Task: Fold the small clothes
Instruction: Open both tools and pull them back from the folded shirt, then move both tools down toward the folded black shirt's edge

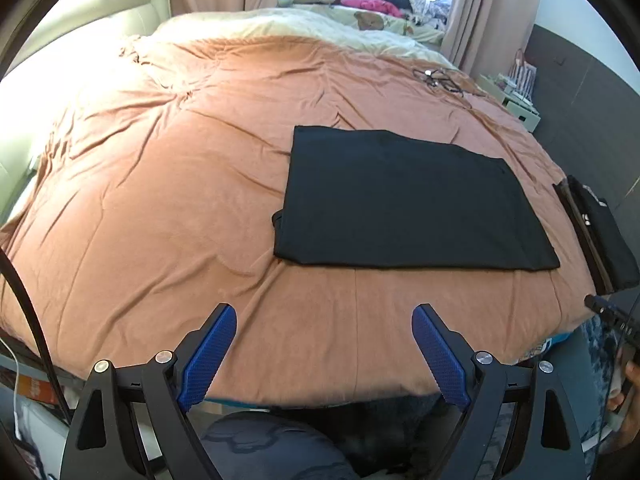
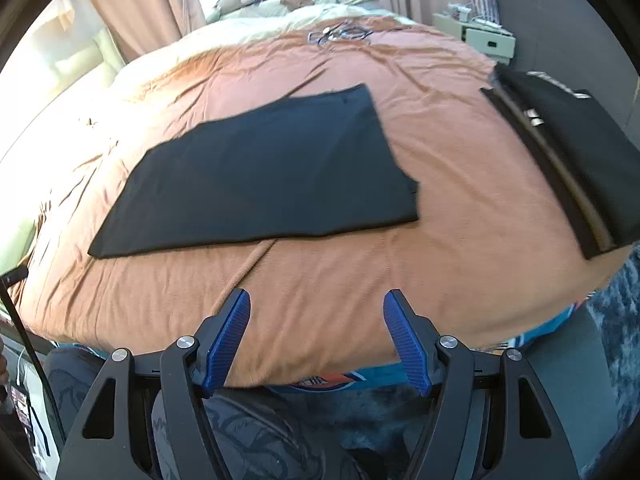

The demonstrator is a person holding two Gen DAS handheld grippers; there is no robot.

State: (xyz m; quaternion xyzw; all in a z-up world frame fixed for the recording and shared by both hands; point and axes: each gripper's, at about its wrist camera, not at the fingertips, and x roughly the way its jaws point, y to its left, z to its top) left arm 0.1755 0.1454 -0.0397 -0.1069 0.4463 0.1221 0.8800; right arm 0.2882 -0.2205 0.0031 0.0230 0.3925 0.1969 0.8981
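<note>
Black garment (image 1: 404,204), folded flat into a rectangle ready for another fold or stacking, lies right of centre on the orange bedspread (image 1: 160,200), while both grippers' blue fingers (image 1: 208,354) (image 2: 226,340) hover below it, spread wide and empty.

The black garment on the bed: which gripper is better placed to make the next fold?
Probably left: the black garment lies nearer ahead of the left gripper; both are open and empty.

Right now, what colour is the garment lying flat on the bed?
Plain black garment, no pattern visible; clearest in the left wrist view.
</note>
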